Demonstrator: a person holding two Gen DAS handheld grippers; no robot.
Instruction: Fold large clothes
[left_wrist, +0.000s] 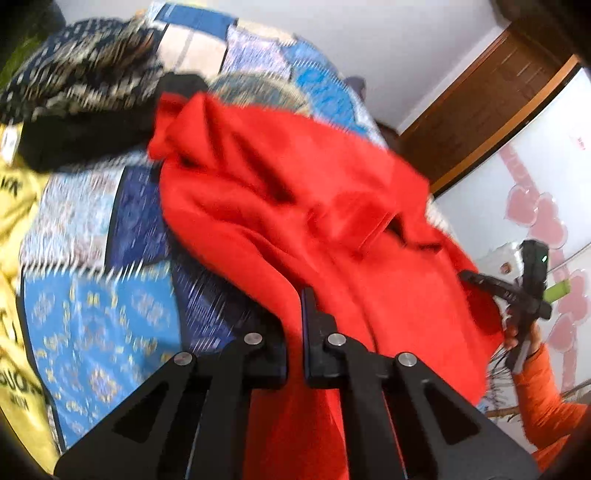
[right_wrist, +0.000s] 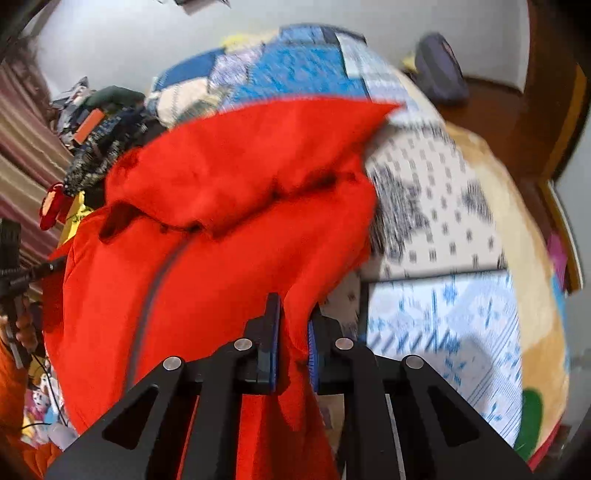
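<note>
Red garment (left_wrist: 295, 206) bunched across patchwork quilt (left_wrist: 92, 325), pinched at its near edge by left gripper (left_wrist: 293, 332) and right gripper (right_wrist: 293, 339), both clamped narrow on fabric. Dark patterned clothes (left_wrist: 81, 74) lie beyond garment.

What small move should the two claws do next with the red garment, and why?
Probably draw both claws apart and lift slightly, to spread the cloth. The left claw and the right claw each pinch an edge of the red garment, which is bunched in deep folds over the patchwork bedcover. It seems too crumpled for a clean fold.
</note>
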